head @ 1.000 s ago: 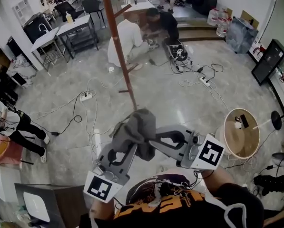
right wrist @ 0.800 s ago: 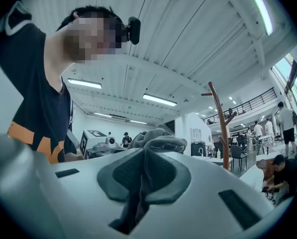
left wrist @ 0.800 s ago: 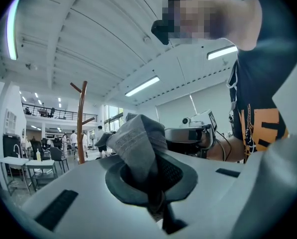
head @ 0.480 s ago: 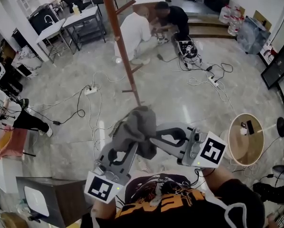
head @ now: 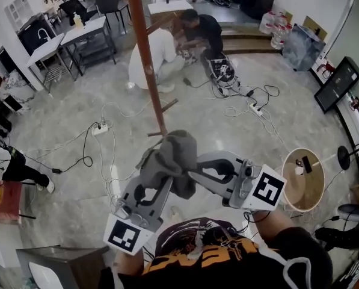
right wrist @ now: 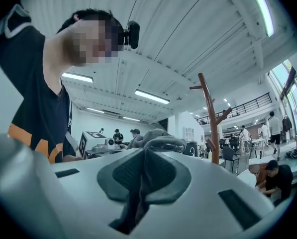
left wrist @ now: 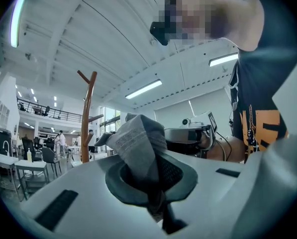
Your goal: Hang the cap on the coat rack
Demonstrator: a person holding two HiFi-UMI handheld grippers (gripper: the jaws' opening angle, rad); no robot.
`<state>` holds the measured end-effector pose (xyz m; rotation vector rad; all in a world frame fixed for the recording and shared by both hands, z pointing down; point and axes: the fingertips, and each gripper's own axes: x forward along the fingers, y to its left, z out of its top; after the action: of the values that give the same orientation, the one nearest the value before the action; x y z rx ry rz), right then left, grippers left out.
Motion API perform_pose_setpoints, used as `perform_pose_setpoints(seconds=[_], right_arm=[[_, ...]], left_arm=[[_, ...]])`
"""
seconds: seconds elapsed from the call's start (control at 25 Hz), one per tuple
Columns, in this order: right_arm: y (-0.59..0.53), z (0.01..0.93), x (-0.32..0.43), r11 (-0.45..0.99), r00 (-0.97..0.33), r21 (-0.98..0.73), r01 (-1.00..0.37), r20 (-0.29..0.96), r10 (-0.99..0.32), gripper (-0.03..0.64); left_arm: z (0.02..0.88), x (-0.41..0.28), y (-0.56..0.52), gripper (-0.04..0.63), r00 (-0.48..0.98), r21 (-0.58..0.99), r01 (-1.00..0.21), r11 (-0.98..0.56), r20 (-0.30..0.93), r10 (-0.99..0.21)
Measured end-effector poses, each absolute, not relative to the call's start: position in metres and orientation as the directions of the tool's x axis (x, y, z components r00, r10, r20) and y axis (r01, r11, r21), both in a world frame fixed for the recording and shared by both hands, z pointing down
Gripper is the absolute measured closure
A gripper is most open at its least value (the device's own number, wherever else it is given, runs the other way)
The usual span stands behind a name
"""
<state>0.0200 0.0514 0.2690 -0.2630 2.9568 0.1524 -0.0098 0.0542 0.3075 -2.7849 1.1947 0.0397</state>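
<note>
1. Holding the cap aloft, with left tool and right tool both clamped narrow on its fabric.
2. Not yet at the coat rack, well apart toward 12 o'clock.
3. Remaining, by judgement: approaching, hooking over a peg, letting go.

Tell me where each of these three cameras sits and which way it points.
Head view: on the person's head, facing steeply down at floor, rack and cap; shows their shirt, left hand-held gripper and right hand-held gripper.
Left gripper view: on that hand-held gripper, looking up along its jaws, shut on the cap; shirt at right.
Right gripper view: likewise, jaws shut on the cap; shirt at left.
All three share cap and rack.
</note>
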Motion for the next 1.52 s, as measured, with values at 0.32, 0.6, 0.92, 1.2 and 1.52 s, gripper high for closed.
perform_pose_setpoints(seconds=[0.32, 0.6, 0.92, 1.2, 1.52], right_arm=[[0.002, 0.272, -0.029, 0.967, -0.961, 0.095, -0.237, -0.166, -0.22, 0.581], [-0.034, 0.275, -0.046, 0.964, -0.956, 0.087, -0.252, -0.178, -0.233, 0.581], [-0.085, 0.256, -0.03, 0.976, -0.963, 0.092, -0.196, -0.203, -0.174, 0.581], [-0.099, 0.252, -0.022, 0.983, -0.97, 0.153, -0.106, -0.235, -0.068, 0.581], [-0.135, 0.236, -0.032, 0.981, -0.968, 0.184, -0.056, -0.251, -0.008, 0.581]], left_arm=[[0.308, -0.058, 0.004, 0.561, 0.73, -0.087, -0.683, -0.725, -0.086, -0.678], [0.312, -0.075, -0.032, 0.561, 0.739, -0.086, -0.674, -0.734, -0.071, -0.67], [0.295, -0.06, -0.082, 0.561, 0.713, -0.13, -0.699, -0.703, -0.05, -0.7], [0.29, -0.054, -0.094, 0.561, 0.661, -0.183, -0.745, -0.641, -0.076, -0.747], [0.272, -0.063, -0.128, 0.561, 0.645, -0.249, -0.753, -0.61, -0.095, -0.758]])
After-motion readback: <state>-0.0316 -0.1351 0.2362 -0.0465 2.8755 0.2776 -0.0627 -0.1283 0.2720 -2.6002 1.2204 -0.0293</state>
